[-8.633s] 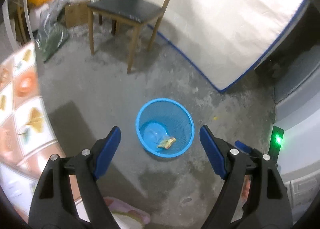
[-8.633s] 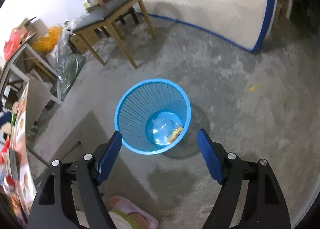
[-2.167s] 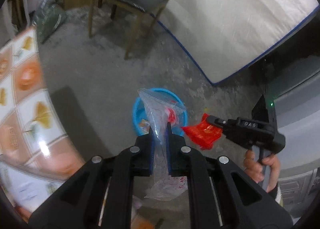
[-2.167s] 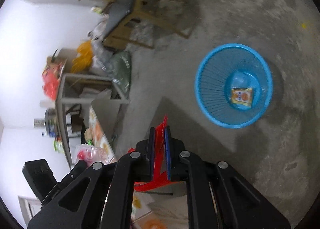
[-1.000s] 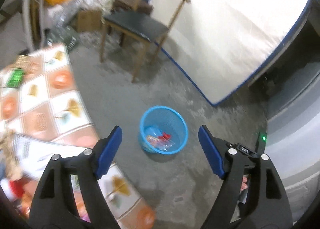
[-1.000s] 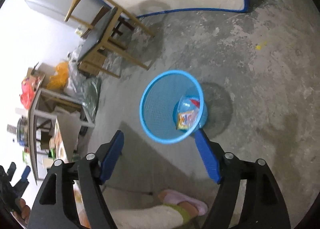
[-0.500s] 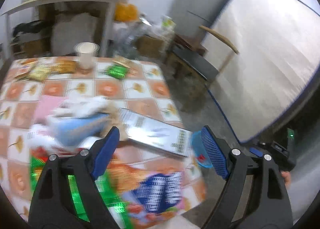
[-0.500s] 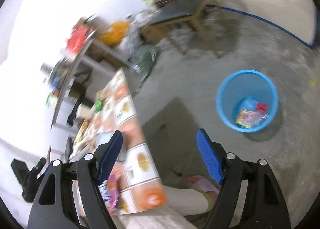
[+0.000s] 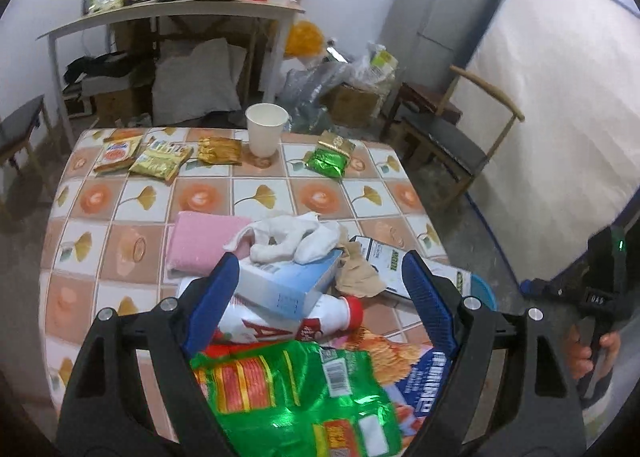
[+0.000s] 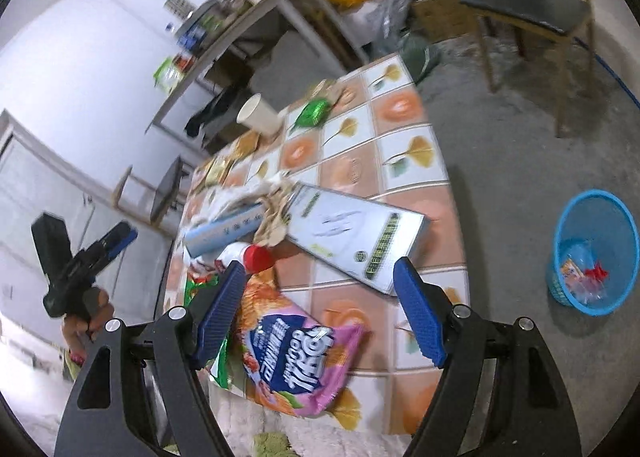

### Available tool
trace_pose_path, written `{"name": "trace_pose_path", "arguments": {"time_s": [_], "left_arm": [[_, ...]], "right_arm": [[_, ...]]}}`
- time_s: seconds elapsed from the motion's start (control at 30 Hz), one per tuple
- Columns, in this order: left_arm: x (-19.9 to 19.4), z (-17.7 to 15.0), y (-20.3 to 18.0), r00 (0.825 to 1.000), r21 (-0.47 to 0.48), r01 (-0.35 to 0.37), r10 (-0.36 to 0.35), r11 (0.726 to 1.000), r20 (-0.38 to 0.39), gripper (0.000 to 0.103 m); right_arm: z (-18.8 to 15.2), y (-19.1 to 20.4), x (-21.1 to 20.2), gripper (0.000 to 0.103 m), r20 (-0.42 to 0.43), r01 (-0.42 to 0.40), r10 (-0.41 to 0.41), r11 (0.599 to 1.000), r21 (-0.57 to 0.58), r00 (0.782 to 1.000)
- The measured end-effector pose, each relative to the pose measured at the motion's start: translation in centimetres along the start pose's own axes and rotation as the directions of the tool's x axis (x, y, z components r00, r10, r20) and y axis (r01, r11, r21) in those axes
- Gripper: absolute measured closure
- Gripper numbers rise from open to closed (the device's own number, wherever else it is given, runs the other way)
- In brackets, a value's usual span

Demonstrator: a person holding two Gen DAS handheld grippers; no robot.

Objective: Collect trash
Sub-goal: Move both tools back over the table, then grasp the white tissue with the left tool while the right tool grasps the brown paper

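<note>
A low table (image 9: 100,257) covered in an orange-and-white tile-pattern cloth filled the middle of a cluttered room with white walls and a rough grey concrete floor. Along its far edge, from left to right, lay three flat snack packets (image 9: 160,161), a white paper cup (image 9: 266,129) standing upright, and a crumpled green wrapper (image 9: 330,157). Nearer, a pink cloth (image 9: 200,241) lay beside a heap — a white rag (image 9: 288,237) on a pale blue box (image 9: 288,285), a white bottle with a red cap (image 9: 280,321) beneath it, and a long white carton (image 10: 352,237) to the right. At the near edge sat a green snack bag (image 9: 296,397) and a pink one (image 10: 296,353).

The left gripper (image 9: 320,297) hovered over the heap, jaws wide apart and empty. The right gripper (image 10: 320,309) hung over the pink bag, likewise spread and holding nothing.

To the right, on the floor well clear of the table, stood the blue trash basket (image 10: 592,225) with a few wrappers inside. Beyond it were a wooden chair (image 10: 532,17) and a mattress (image 9: 560,97) leaning on the wall.
</note>
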State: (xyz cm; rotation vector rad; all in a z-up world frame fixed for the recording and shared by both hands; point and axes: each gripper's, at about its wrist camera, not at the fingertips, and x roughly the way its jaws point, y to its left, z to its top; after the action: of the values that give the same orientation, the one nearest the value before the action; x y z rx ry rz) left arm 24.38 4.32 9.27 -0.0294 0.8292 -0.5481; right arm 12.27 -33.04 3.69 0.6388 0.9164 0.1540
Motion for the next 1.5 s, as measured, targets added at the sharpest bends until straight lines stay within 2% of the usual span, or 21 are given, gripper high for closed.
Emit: {"name": "trace_pose_path", "arguments": {"time_s": [0.23,0.37,0.53,0.67,0.77,0.8,0.87,1.03,1.37,1.5], "left_arm": [[5.8,1.5,-0.7,0.995,0.126,0.01,0.002,0.992,-0.097,0.025],[9.7,2.2,-0.5,0.984,0.163,0.028,0.002,0.986,-0.18,0.036],[13.9,2.2,-1.2,0.958,0.254,0.036,0.039,0.966,-0.284,0.046],[15.7,1.9,-1.5,0.944,0.313,0.013,0.091,0.95,-0.316,0.052],[16.2,1.9,-1.0,0.94,0.313,0.007,0.1,0.95,-0.327,0.064],[16.3,2.0,-0.8,0.94,0.309,0.009,0.098,0.951,-0.327,0.067],[16.3,2.0,-0.5,0.94,0.303,0.003,0.1,0.953,-0.325,0.08],[15.6,2.6,0.4,0.952,0.263,0.0,0.08,0.965,-0.294,0.093],[13.0,4.8,2.7,0.989,0.093,-0.003,0.017,0.996,-0.145,0.096],[11.6,5.6,3.7,0.997,0.01,0.002,-0.001,1.0,-0.073,0.096]], "right_arm": [[1.8,2.1,4.6,0.029,-0.085,-0.016,0.013,0.999,-0.031,0.996],[2.7,2.9,6.7,0.029,-0.116,-0.023,0.018,0.999,-0.043,0.993],[3.5,3.6,8.7,0.029,-0.139,-0.038,0.031,0.998,-0.048,0.99],[3.7,3.8,9.7,0.029,-0.157,-0.051,0.044,0.998,-0.044,0.987],[3.7,3.9,10.3,0.029,-0.171,-0.055,0.047,0.998,-0.043,0.984],[3.8,3.9,10.4,0.029,-0.173,-0.057,0.049,0.997,-0.043,0.984],[3.9,4.1,10.7,0.029,-0.177,-0.062,0.053,0.997,-0.045,0.983],[4.3,4.6,11.3,0.029,-0.187,-0.075,0.065,0.996,-0.051,0.98],[7.6,6.8,13.6,0.029,-0.197,-0.137,0.119,0.987,-0.083,0.973],[9.2,8.0,15.6,0.031,-0.201,-0.127,0.101,0.985,-0.121,0.974]]}}
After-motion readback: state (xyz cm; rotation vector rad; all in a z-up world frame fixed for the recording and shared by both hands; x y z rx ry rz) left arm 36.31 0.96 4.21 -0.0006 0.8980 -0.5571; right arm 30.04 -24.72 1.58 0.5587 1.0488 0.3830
